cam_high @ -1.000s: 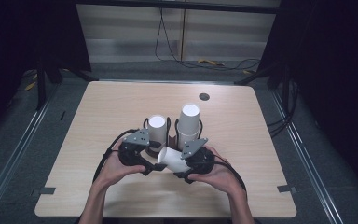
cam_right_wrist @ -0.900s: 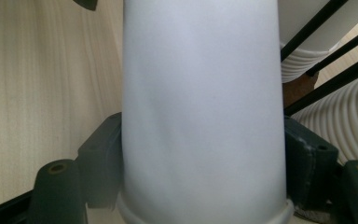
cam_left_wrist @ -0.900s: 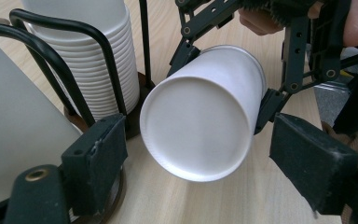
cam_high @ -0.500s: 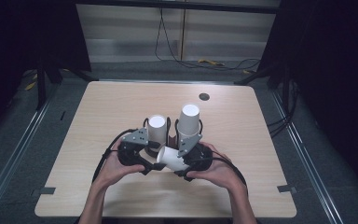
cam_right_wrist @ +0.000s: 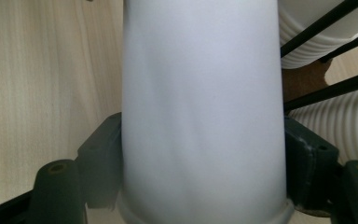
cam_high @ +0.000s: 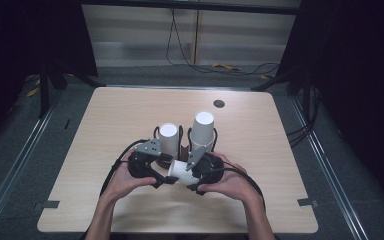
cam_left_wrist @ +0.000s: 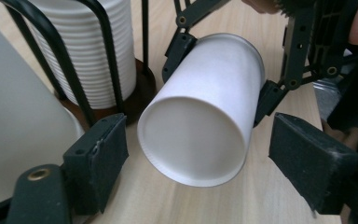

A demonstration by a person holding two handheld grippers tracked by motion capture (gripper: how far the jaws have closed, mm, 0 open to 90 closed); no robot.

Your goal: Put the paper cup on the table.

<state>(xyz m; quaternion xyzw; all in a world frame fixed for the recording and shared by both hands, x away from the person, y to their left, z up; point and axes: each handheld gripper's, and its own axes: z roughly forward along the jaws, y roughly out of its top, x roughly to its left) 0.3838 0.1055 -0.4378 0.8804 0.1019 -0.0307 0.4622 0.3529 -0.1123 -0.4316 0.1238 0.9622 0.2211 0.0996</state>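
1. Our right gripper (cam_high: pixel 192 176) clamps a white paper cup (cam_high: pixel 182 170) near its rim, holding it sideways above the near middle of the table (cam_high: pixel 105 115), base pointing left.
2. Our left gripper (cam_left_wrist: pixel 198 156) stands released, pads either side of the cup's base without touching.
3. We should centre the base between those pads before squeezing, gently, since thin paper crushes.
4. Stay clear of the wire rack's cup stacks (cam_high: pixel 168 137) just beyond.
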